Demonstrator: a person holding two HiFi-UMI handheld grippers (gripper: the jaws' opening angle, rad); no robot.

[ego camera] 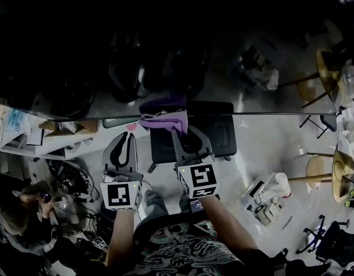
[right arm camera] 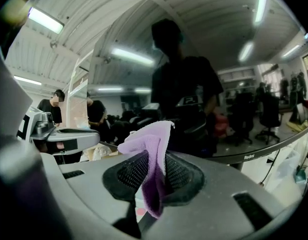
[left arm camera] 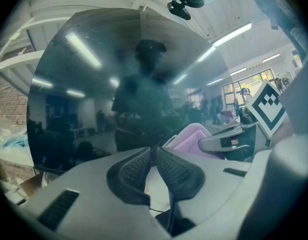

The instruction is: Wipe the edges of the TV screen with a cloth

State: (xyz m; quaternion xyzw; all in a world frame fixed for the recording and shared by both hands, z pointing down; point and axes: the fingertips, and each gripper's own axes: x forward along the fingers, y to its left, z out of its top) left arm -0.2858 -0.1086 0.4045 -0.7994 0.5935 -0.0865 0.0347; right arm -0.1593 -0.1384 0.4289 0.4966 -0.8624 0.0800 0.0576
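The TV screen [ego camera: 165, 50] is a dark, reflective pane filling the upper head view; its lower edge [ego camera: 251, 114] runs across the frame. My right gripper [ego camera: 182, 132] is shut on a purple cloth [ego camera: 163, 121], which rests against that lower edge. In the right gripper view the cloth [right arm camera: 149, 149] is pinched between the pads and sticks out above them, in front of the screen [right arm camera: 194, 84] and its bottom bezel [right arm camera: 254, 155]. My left gripper [ego camera: 124, 145] is shut with nothing in it, just left of the cloth. From the left gripper [left arm camera: 155, 156] the screen [left arm camera: 118, 84] fills the view, cloth [left arm camera: 191, 139] at right.
Below the TV stand a black chair [ego camera: 217, 134] and cardboard boxes [ego camera: 67, 126]. A seated person [ego camera: 15, 217] and tangled cables [ego camera: 73, 180] are at lower left. A white device [ego camera: 269, 197] and round wooden stools [ego camera: 318, 171] stand on the floor at right.
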